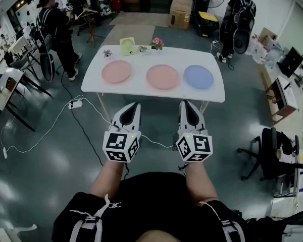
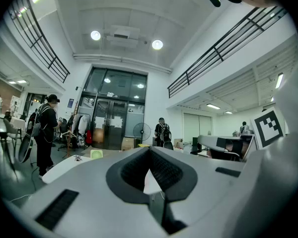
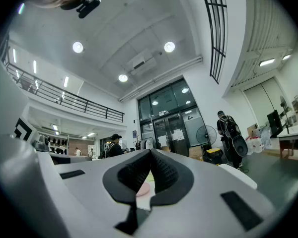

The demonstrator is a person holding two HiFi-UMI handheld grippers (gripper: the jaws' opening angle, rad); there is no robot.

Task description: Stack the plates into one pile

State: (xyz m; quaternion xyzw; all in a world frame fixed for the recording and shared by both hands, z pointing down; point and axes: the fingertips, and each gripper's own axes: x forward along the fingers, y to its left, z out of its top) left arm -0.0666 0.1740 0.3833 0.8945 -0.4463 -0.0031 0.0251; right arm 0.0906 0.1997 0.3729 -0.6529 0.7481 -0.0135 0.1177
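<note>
Both shut, nothing held: left tool [image 1: 135, 105] and right tool [image 1: 184, 104], short of the desk [image 1: 141, 92]. Plates sit in a crosswise row well ahead. Pink plate [image 1: 116, 71] is ahead-left of left tool, blue plate [image 1: 198, 77] ahead-right of right tool, middle plate [image 1: 162, 76] between. Right tool looks nearer blue.

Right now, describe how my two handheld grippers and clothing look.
Both the left gripper and right gripper have white tapered jaws lined with black ribbed pads, each carrying a cube of black-and-white square markers. The person wears a black short-sleeved top with white straps.
</note>
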